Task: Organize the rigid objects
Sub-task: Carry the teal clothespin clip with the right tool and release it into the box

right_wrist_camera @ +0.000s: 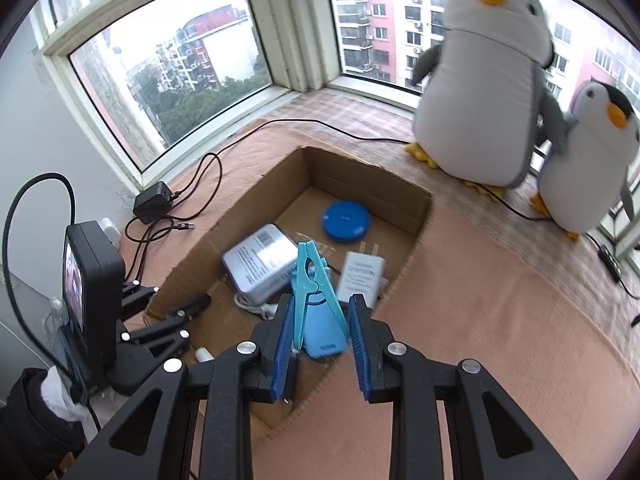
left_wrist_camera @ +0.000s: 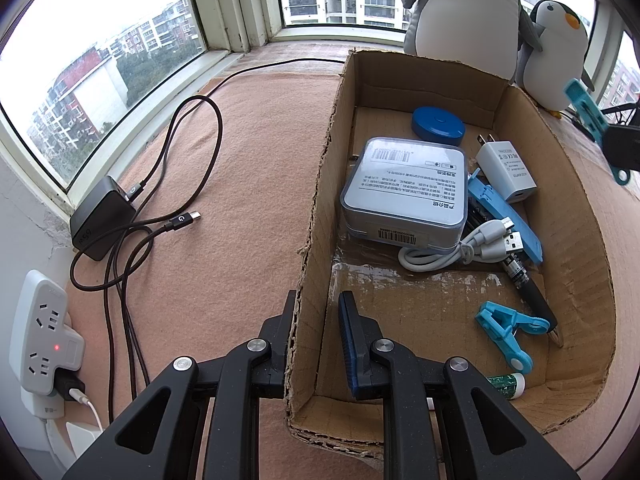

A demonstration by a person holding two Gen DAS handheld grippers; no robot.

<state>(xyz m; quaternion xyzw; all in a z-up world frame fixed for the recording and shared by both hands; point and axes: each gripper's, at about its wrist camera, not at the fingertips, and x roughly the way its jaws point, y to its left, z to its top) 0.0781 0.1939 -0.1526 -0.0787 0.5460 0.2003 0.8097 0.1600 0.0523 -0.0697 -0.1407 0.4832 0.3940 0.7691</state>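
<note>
A cardboard box (left_wrist_camera: 440, 80) sits on the pink cloth and holds a clear-cased white box (left_wrist_camera: 404, 192), a blue round lid (left_wrist_camera: 438, 121), a white plug adapter (left_wrist_camera: 506, 170), a white USB cable (left_wrist_camera: 460, 250), a blue flat tool (left_wrist_camera: 504, 216), a black pen (left_wrist_camera: 528, 288) and a blue clothespin (left_wrist_camera: 508, 334). My left gripper (left_wrist_camera: 320, 320) straddles the box's left wall (left_wrist_camera: 316, 208), jaws apart around it. My right gripper (right_wrist_camera: 320, 320) hovers above the box (right_wrist_camera: 416, 216) and is shut on a second blue clothespin (right_wrist_camera: 310, 280), also seen in the left wrist view (left_wrist_camera: 588, 110).
Two plush penguins (right_wrist_camera: 484, 80) stand behind the box by the window. A black charger (left_wrist_camera: 102, 222) with looped cables lies on the cloth at left. A white power strip (left_wrist_camera: 40, 340) is on the left wall. A small green-and-white tube (left_wrist_camera: 506, 386) lies in the box's near corner.
</note>
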